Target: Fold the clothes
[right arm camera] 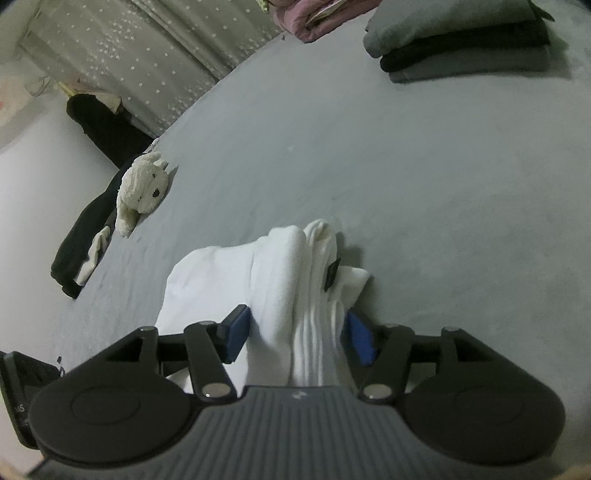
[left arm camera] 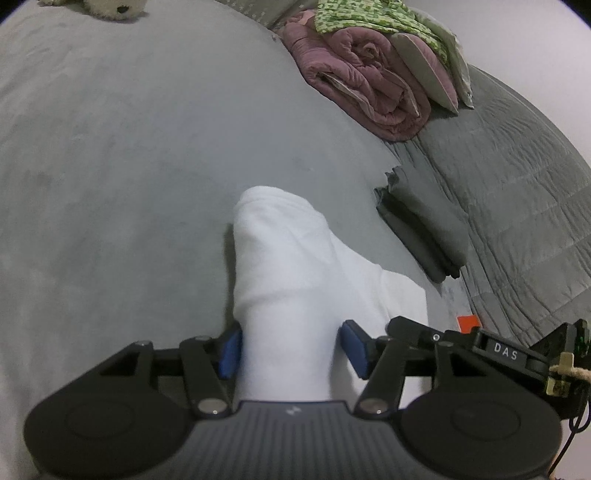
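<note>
The left hand-held gripper (left arm camera: 290, 345) fills the bottom of its view, blue pads standing apart with a white garment (left arm camera: 295, 266) running up between them. The left pad (left arm camera: 229, 350) lies against the cloth's edge; the right pad (left arm camera: 356, 347) sits just beside the other edge, and whether it presses cannot be told. No earlier view is at hand, so the jaws read simply as part open around the fabric.

The right hand-held gripper (right arm camera: 295, 338) shows the same: pads apart, the white garment (right arm camera: 280, 280) bunched in vertical folds between them. Its left pad (right arm camera: 240, 332) stands just clear of the cloth, while the right pad (right arm camera: 360, 341) is at the fabric's edge. A small dark tag (right arm camera: 332, 275) shows on the folds.

The garment lies on a grey bed (left arm camera: 129, 166), in the near middle, stretching away from both grippers as a long, partly folded strip. Farther right on the bed sits a stack of folded clothes (left arm camera: 424, 229) in grey and black, seen also at the top of the right view (right arm camera: 461, 40). Beyond it lies a rolled mauve quilt (left arm camera: 369, 85) with a green patterned cloth (left arm camera: 369, 18) on top. A cream plush toy (right arm camera: 142, 188) rests at the bed's far edge beside a dark garment (right arm camera: 81, 240). A star-patterned curtain (right arm camera: 166, 55) hangs behind.
</note>
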The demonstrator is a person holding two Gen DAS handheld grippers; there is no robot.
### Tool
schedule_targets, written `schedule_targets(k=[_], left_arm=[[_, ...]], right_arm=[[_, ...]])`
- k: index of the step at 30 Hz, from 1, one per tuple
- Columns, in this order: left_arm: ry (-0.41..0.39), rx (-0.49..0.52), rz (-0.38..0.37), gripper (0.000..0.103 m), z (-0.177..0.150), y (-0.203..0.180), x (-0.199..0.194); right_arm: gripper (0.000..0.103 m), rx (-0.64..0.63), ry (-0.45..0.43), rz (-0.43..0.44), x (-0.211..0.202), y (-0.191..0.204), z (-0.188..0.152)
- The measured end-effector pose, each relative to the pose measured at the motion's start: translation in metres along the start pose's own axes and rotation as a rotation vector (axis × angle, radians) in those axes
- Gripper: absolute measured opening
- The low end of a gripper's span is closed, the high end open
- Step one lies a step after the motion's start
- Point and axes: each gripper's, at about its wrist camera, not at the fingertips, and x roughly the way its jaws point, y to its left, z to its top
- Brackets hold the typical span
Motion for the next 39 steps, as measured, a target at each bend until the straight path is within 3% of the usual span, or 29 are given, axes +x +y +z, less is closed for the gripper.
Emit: schedule_targets(k=[7, 12, 17, 29, 39], left_arm=[[-0.009, 0.015, -0.021, 0.065, -0.001, 0.0, 0.008], [-0.038, 0.06, -0.001, 0.053, -0.006, -0.003, 0.005], [-0.063, 0.093, 0.002, 0.048, -0.006, -0.011, -0.002], [-0.121, 0.124, -0.041, 0.046, 0.004, -0.051, -0.015], [-0.116, 0.207, -0.097, 0.046, 0.037, -0.112, 0.011]], right_arm=[[0.069, 0.026, 0.015, 0.047, 0.012, -0.007, -0.002], [0.048, -0.023, -0.015, 0.043, 0.015, 0.0, -0.007], [0.041, -0.018, -0.038, 0.046, 0.008, 0.003, -0.006], [0.041, -0.004, -0.133, 0.077, -0.025, 0.01, 0.009], [0.041, 0.028, -0.239, 0.053, -0.06, -0.002, 0.049]])
